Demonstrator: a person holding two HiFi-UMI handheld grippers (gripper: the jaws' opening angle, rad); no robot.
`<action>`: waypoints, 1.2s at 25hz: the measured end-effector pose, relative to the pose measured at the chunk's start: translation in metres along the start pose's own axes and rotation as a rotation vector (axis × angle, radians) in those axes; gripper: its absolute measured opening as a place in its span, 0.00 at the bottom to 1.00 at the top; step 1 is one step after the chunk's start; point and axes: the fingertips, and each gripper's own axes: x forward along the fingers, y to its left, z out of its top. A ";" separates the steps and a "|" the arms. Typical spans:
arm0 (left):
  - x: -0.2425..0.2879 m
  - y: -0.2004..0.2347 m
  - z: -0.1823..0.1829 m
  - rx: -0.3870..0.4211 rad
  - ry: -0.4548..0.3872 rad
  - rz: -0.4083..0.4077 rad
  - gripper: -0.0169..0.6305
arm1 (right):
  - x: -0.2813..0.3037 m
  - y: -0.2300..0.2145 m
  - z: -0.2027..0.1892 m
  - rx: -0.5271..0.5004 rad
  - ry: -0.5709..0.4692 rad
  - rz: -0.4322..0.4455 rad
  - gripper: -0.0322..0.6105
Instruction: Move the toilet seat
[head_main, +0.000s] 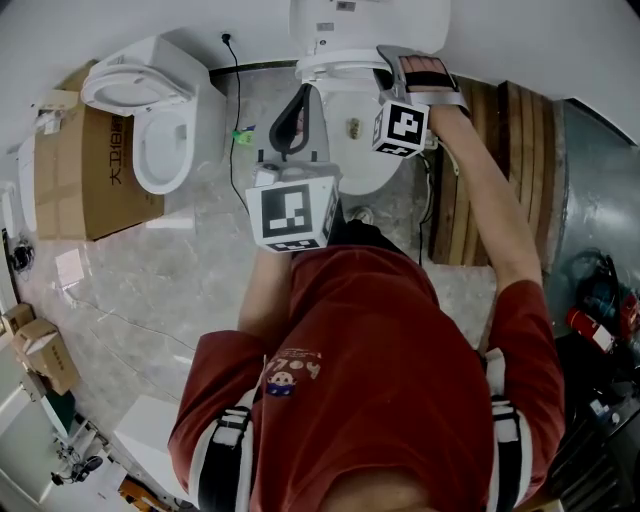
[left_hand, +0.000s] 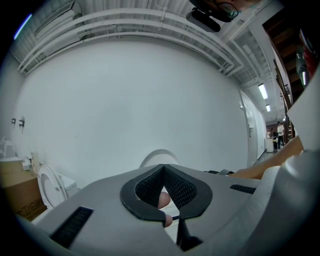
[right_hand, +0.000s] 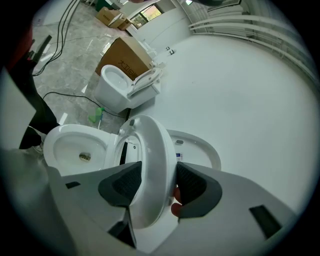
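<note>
White, glossy and ring-shaped, the toilet seat (right_hand: 150, 165) stands raised on edge beside the open bowl (right_hand: 75, 147), in front of the upright lid (right_hand: 200, 150). The right gripper (right_hand: 159, 180) clamps the seat's rim. The left gripper (left_hand: 163, 167) has its jaws together, empty.

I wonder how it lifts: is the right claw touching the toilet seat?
Touching. The right gripper view shows the seat between the pads of the right claw, both pressed against it.
</note>
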 end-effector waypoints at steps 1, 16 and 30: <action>-0.004 -0.001 -0.002 0.001 0.001 -0.001 0.04 | -0.004 0.005 0.002 -0.002 -0.002 -0.002 0.40; -0.049 -0.016 -0.034 -0.009 0.041 -0.005 0.04 | -0.060 0.099 0.021 0.009 0.001 0.053 0.28; -0.056 -0.013 -0.076 -0.036 0.101 0.000 0.04 | -0.077 0.180 0.032 0.068 -0.036 0.267 0.26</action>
